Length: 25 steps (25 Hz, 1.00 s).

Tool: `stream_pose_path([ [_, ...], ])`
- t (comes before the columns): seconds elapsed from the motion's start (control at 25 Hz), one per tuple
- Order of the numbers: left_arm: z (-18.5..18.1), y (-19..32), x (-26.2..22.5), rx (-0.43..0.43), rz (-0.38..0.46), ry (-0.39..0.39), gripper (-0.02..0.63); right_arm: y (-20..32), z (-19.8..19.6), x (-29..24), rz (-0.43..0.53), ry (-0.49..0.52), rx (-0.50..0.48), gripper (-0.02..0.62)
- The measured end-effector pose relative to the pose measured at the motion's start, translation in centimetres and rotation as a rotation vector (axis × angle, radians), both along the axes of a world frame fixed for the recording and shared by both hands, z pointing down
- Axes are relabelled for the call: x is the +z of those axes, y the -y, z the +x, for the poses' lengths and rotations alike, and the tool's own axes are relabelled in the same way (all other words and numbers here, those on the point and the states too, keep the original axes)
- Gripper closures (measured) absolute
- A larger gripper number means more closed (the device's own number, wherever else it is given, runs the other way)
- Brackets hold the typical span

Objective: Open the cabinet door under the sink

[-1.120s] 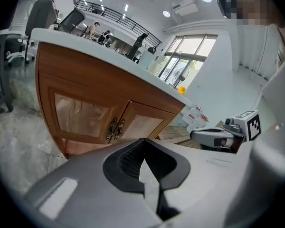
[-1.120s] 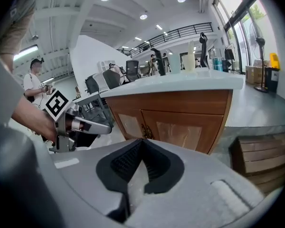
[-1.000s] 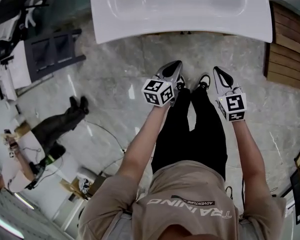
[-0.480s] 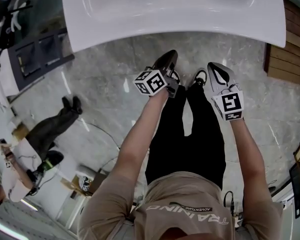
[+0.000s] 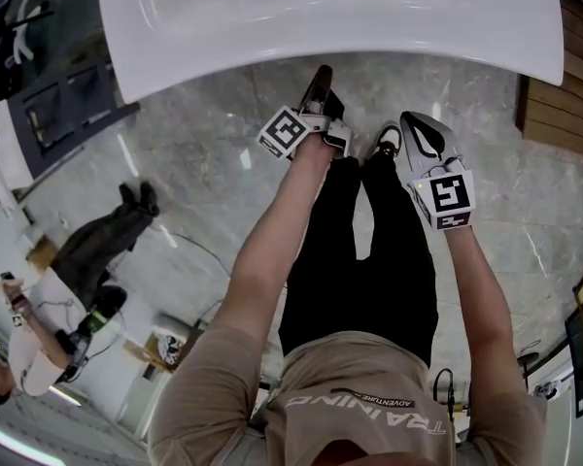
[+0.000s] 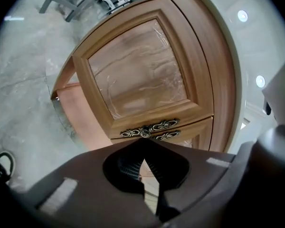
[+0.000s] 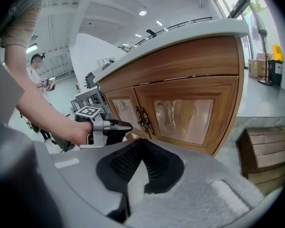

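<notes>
The wooden cabinet sits under the white sink (image 5: pixel 272 27), which hides it in the head view. In the left gripper view its left door (image 6: pixel 137 70) has a glazed panel and an ornate metal handle (image 6: pixel 149 128). My left gripper (image 6: pixel 143 140) is shut and empty, its tip just short of that handle. In the head view the left gripper (image 5: pixel 321 74) reaches under the sink's edge. The right gripper (image 5: pixel 415 119) hangs back beside it, shut and empty. The right gripper view shows both doors, the paired handles (image 7: pixel 142 120) and the left gripper (image 7: pixel 126 126) close to them.
A slatted wooden crate (image 5: pixel 564 95) stands to the right of the cabinet, on the marble floor. My own legs and shoes (image 5: pixel 389 144) are below the grippers. A second person (image 5: pixel 68 289) and a dark rack (image 5: pixel 63 110) are off to the left.
My left gripper has moved forward and under the sink's edge, towards the door handle. The right gripper has hardly shifted. The sink has come closer in the head view.
</notes>
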State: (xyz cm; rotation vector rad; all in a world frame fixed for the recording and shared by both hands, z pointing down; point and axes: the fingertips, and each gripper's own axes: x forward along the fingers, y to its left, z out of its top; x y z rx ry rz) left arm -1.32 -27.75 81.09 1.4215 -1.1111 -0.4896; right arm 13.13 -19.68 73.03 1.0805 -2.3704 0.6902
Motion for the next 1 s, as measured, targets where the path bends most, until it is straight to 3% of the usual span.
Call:
stream_pose_path([
  [0.16, 1.0, 1.4, -1.1, -0.098, 0.035, -0.166, 0.591, 0.1, 0.6, -0.1, -0.005, 0.005, 0.016, 0.594],
  [0.24, 1.0, 1.8, -0.8, -0.116, 0.048, -0.178, 0.591, 0.2, 0.9, 0.0, -0.003, 0.009, 0.022, 0.594],
  [0.36, 0.9, 2.3, -0.3, -0.178, 0.061, -0.228, 0.531, 0.4, 1.3, 0.0, 0.000, 0.011, 0.026, 0.594],
  [0.56, 0.4, 3.3, -0.1, -0.271, 0.097, -0.293, 0.494, 0.5, 2.3, 0.5, -0.016, 0.000, 0.025, 0.594],
  [1.0, 0.4, 4.0, 0.5, -0.314, 0.152, -0.352, 0.492, 0.0, 3.8, 1.8, -0.051, -0.023, 0.010, 0.594],
])
